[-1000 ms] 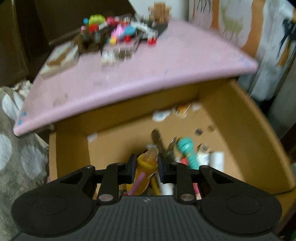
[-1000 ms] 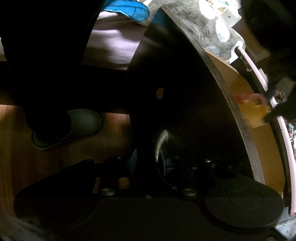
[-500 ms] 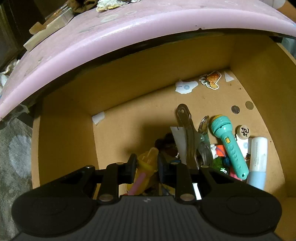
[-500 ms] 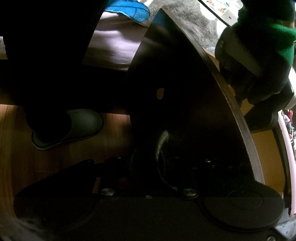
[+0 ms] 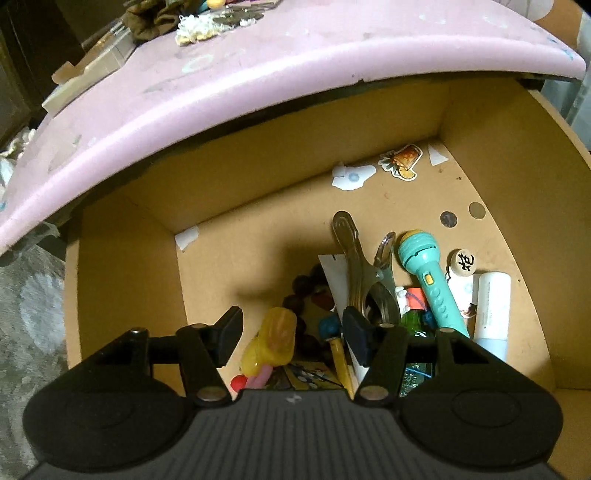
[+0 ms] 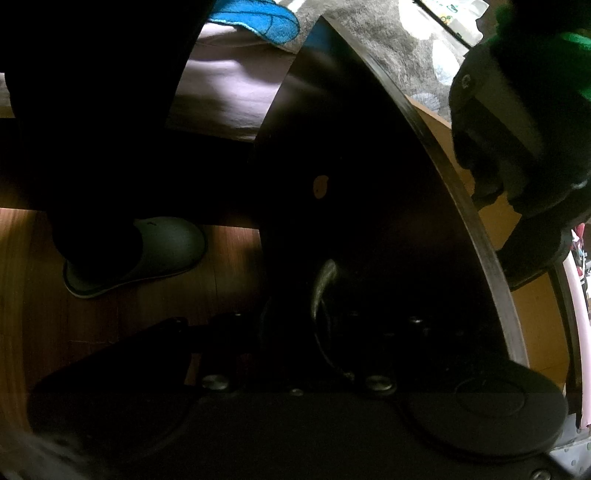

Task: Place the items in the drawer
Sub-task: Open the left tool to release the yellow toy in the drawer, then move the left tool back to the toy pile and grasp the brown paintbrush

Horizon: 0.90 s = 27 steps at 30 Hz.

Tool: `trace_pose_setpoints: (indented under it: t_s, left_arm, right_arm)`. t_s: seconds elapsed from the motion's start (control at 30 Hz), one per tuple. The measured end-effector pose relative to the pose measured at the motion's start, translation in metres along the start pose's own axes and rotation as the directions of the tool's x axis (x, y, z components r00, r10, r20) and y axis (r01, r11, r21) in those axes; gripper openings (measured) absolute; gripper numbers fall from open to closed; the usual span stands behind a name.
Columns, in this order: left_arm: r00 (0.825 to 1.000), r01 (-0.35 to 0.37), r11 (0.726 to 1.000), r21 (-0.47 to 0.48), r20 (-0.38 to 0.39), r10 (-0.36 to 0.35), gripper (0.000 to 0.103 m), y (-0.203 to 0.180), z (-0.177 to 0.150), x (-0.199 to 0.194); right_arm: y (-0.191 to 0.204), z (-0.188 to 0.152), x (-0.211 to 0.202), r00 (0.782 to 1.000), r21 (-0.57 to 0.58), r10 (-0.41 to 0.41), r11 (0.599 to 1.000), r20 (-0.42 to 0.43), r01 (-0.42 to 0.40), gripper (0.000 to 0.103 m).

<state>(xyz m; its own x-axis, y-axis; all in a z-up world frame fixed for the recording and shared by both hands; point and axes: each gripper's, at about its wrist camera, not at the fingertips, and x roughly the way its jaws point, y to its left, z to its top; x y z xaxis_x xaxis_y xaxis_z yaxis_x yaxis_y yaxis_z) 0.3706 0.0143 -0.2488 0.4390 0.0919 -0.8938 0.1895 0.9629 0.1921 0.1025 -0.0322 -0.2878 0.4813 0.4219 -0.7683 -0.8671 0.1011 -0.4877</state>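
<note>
The open brown drawer [image 5: 122, 266] sits under a pink tabletop [image 5: 258, 85]. My left gripper [image 5: 291, 330] is open inside the drawer, above a yellow and pink toy [image 5: 275, 341] that lies free between its fingers on the drawer's pile. My right gripper [image 6: 288, 325] is dark and appears shut on the silver handle [image 6: 323, 280] of the dark drawer front [image 6: 369, 184]. In the right wrist view the left gripper [image 6: 517, 147], held by a green-gloved hand, is over the drawer.
The drawer holds a teal toy microphone [image 5: 428, 280], metal tongs [image 5: 358, 266], a white tube [image 5: 493, 302], a pencil [image 5: 341, 358], beads, stickers and coins. Small toys and clutter lie on the tabletop [image 5: 207, 18]. A slippered foot [image 6: 147, 251] stands on the wooden floor.
My left gripper has gone down into the drawer and opened, letting go of the yellow and pink toy, which now rests on the pile. My right gripper has held still.
</note>
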Motion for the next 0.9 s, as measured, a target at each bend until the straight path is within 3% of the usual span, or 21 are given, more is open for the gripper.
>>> trace_pose_setpoints:
  t_s: [0.37,0.53,0.67,0.9]
  left_arm:
    - [1.000,0.006,1.000,-0.013,0.013,-0.006,0.058,0.002,0.003,-0.016]
    - [0.995,0.063,0.997,-0.036,0.079,-0.060,0.058,0.004,0.004,-0.044]
    - [0.981,0.107,0.993,-0.045,0.168,-0.098,0.058,0.009,0.010,-0.076]
    - [0.947,0.129,0.990,-0.064,0.305,-0.103,0.058,0.022,0.035,-0.109]
  right_arm:
    - [0.001,0.002,0.002,1.000,-0.004,-0.001,1.000,-0.004,0.001,0.026]
    - [0.001,0.002,0.002,1.000,-0.006,0.000,1.000,-0.004,0.000,0.027]
    - [0.002,0.001,0.002,1.000,-0.007,0.001,1.000,-0.002,-0.001,0.029]
    - [0.004,0.000,0.001,1.000,-0.012,0.002,1.000,0.002,-0.002,0.033]
